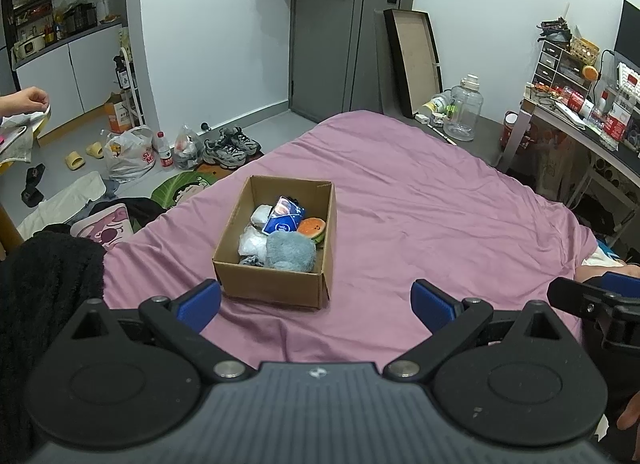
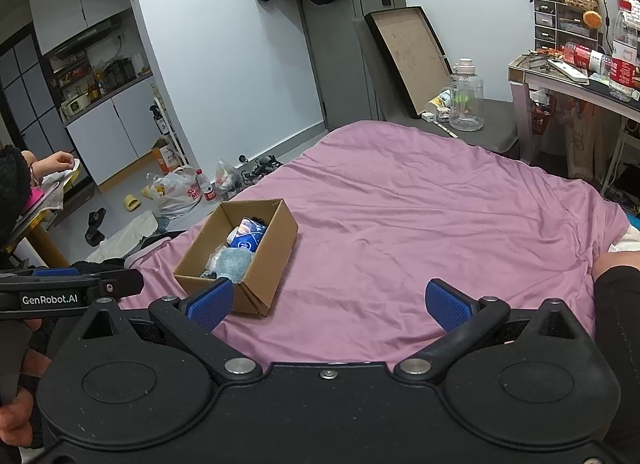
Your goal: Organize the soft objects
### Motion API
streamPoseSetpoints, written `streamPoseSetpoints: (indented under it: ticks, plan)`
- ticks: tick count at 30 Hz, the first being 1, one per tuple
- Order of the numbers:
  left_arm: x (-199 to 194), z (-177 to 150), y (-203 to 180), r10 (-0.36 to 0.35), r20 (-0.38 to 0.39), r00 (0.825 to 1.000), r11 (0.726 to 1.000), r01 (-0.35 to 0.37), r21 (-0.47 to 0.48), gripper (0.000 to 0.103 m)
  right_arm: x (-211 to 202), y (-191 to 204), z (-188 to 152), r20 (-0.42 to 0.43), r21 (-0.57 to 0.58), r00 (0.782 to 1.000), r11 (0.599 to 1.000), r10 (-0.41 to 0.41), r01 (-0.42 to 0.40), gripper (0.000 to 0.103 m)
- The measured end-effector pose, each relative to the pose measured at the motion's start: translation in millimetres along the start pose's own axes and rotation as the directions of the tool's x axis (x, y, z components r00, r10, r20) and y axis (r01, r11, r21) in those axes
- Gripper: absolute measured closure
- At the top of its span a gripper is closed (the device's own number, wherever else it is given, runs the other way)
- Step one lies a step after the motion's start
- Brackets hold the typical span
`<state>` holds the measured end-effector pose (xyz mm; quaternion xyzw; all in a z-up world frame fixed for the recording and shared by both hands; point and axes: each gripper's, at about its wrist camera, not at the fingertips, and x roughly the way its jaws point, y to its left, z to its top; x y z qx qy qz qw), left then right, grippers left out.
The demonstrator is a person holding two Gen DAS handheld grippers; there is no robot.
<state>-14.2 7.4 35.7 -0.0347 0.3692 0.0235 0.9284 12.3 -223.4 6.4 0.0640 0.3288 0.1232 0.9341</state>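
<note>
Cardboard forms the one container in play: an open-topped box (image 1: pixel 276 248) sits on the pink bed sheet (image 1: pixel 420 216), and we take it as our landmark. Inside it we note a grey-blue fluffy item (image 1: pixel 290 252) against the near wall, a blue packet (image 1: pixel 285 218) behind that, an orange watermelon-patterned plush (image 1: pixel 314 229) toward the box's right wall, and pale white bundles (image 1: pixel 254 244) along its left wall. We judge the soft objects are gathered there because the box serves as the collection point; no loose soft item shows on the sheet around it.

Both tools stand empty. The left gripper (image 1: pixel 316 304) sits just short of the box's near wall, jaws spread wide with nothing between them. The right gripper (image 2: pixel 328 306) lies to the right of the box, its left pad overlapping the box's near corner in that view, jaws likewise spread and holding nothing. We read this wide, empty posture as either release completed or readiness for another pick; the pictures do not settle which.

Well beyond the box, off the bed's far left edge, the floor carries shoes (image 1: pixel 230 146), plastic bags (image 1: pixel 130 154) and a bottle (image 1: pixel 165 152); we regard these as outside the task. With the sheet bare, we judge the sorting to be at or near its end.
</note>
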Motion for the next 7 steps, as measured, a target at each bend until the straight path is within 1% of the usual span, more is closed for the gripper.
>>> streamPoseSetpoints:
  ticks: [7]
  plan:
    - [-0.5,1.2,-1.3,-0.001,0.006,1.0,1.0,0.001,0.003,0.003,1.9,0.1,-0.3,-0.014,0.0,1.0,1.0,-0.006,0.006,0.0]
